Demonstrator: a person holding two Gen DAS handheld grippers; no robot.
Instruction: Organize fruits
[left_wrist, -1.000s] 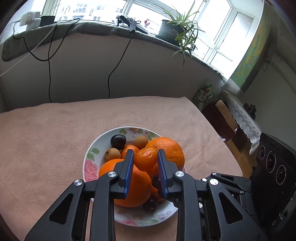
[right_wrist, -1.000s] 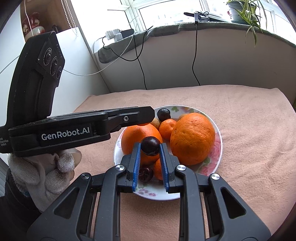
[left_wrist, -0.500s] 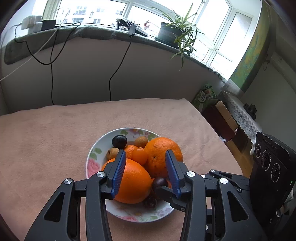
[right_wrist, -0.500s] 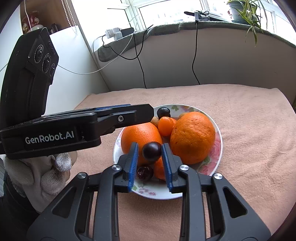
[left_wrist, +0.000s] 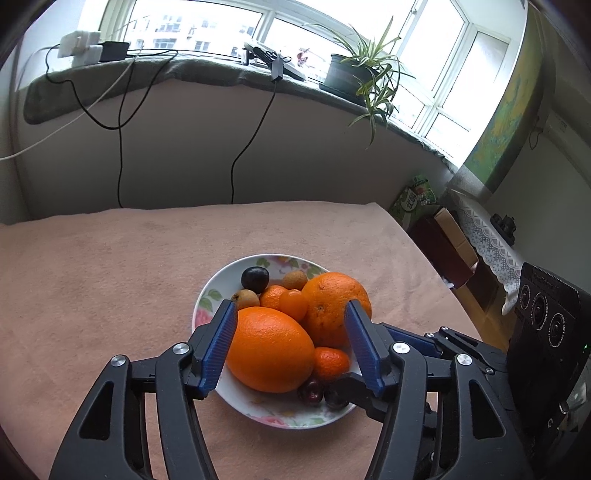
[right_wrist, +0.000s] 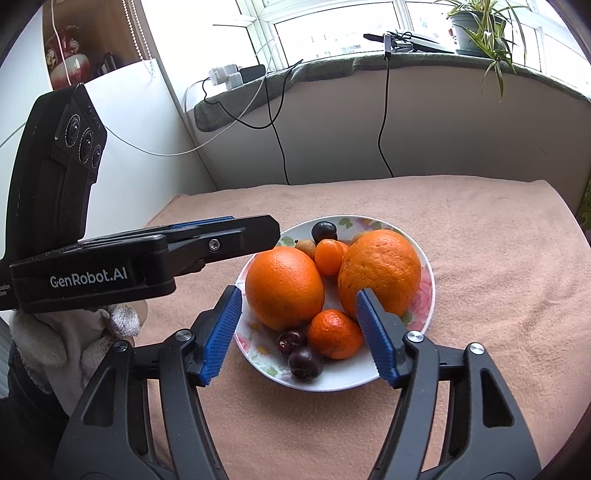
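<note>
All fruits lie together in the floral plate (right_wrist: 424, 295) on a peach-pink towel cloth (right_wrist: 480, 240). The left gripper (left_wrist: 291, 343) and the right gripper (right_wrist: 299, 328) both stand wide apart, holding nothing. I think they should now draw back slowly, without touching the two big oranges (right_wrist: 284, 288). Behind is a windowsill with cables and a spider plant (left_wrist: 369, 74).

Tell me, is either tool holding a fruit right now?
No. The left tool and the right tool are both open and empty. All the fruit, like the dark cherry, sits on the flowered plate.
</note>
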